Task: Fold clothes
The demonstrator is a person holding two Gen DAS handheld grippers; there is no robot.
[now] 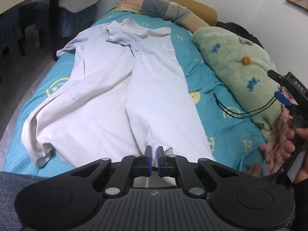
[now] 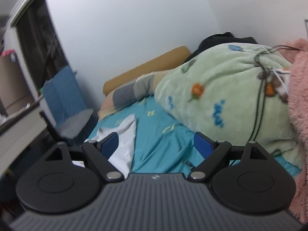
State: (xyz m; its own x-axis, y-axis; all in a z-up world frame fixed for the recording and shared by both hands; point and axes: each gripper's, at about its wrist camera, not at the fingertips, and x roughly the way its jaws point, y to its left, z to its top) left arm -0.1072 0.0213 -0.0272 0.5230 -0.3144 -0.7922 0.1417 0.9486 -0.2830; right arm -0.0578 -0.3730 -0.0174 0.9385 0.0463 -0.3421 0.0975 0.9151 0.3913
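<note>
A bed with a turquoise, yellow-printed sheet [image 1: 207, 88] carries a white T-shirt [image 1: 100, 96] spread flat, a rolled pale-green fleece blanket [image 1: 236, 73] along its right edge, and a patchwork pillow [image 1: 163, 9] at the head.

The near hem of the white garment [image 1: 107, 96] is hidden at six o'clock behind the left gripper [image 1: 154, 152], so whether cloth is pinched between the nearly closed pads cannot be told. The right gripper [image 1: 296, 96] is cut off by the frame edge at three o'clock, its fingers unseen there. In the right wrist view the green blanket [image 2: 221, 100] and teal sheet [image 2: 163, 144] are blurred, and the sheet's printed letters cannot be read.
</note>
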